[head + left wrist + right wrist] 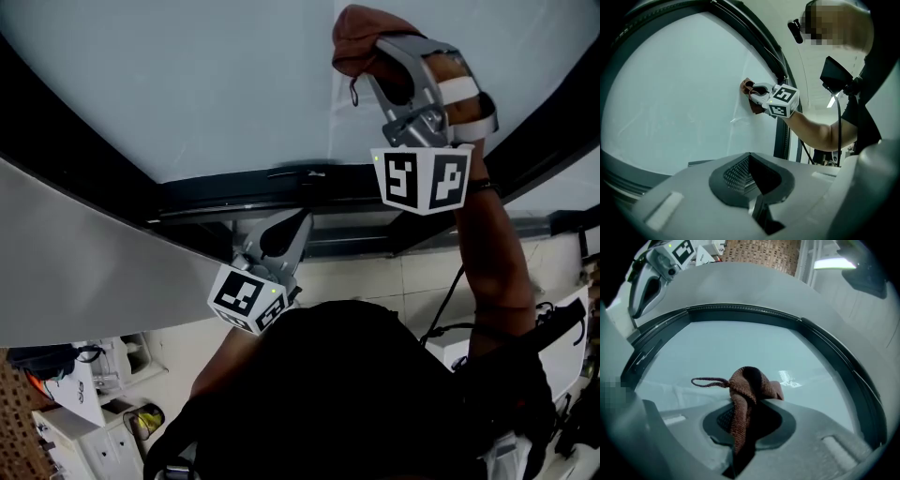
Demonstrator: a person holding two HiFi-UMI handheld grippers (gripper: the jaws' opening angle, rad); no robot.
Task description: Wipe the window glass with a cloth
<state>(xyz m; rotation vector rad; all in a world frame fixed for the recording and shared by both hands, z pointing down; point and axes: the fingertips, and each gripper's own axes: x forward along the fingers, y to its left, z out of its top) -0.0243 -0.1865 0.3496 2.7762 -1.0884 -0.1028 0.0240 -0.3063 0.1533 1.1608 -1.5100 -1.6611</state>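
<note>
Up on the window glass (187, 84), the right gripper (375, 47) has its jaws clamped on a brown cloth (361, 37). The bunched cloth is against the pane. In the right gripper view the cloth (747, 390) rises out of the closed jaws of that gripper (745, 423) and folds over toward the glass (754, 348), and a thin loop of cord (708, 382) sticks out from it sideways.

Seen from the left gripper view, the cloth (749, 89) and the right gripper (757, 91) sit near the dark window frame (780, 136), just inside its upright edge. From that upright the glass (684, 93) runs bare and wide, away from the cloth to the frame's far side. A faint vertical line crosses the pane close to the cloth. In the right gripper view the frame (740, 310) curves round the whole pane, with clear glass between the cloth and each edge of it.

The left gripper (281, 239) is low down, in front of the frame's bottom rail (234, 192) and well apart from the cloth. In its own view the left gripper (750, 176) has its jaws together with nothing between them, pointing up at the pane. Whether it touches the rail cannot be told.
</note>
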